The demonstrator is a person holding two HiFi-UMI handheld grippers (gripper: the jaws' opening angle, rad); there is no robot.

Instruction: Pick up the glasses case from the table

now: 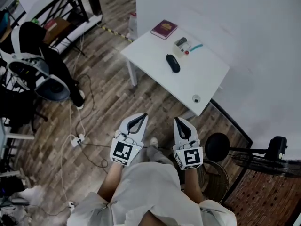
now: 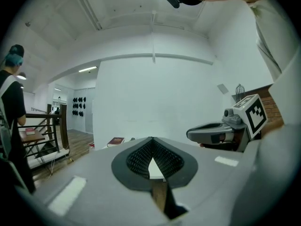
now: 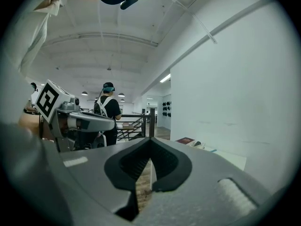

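Left tongs (image 1: 137, 122) closed and empty, well short of the surface (image 1: 146, 50), probably levelled for the approach. Glasses case (image 1: 172, 63) lying untouched near the surface's middle. Right tongs (image 1: 181, 126) likewise pinched shut on nothing, short of the surface.

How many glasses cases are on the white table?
1. The glasses case lies near the middle of the table, closer to the camera than the book. Nothing appears to hide another.
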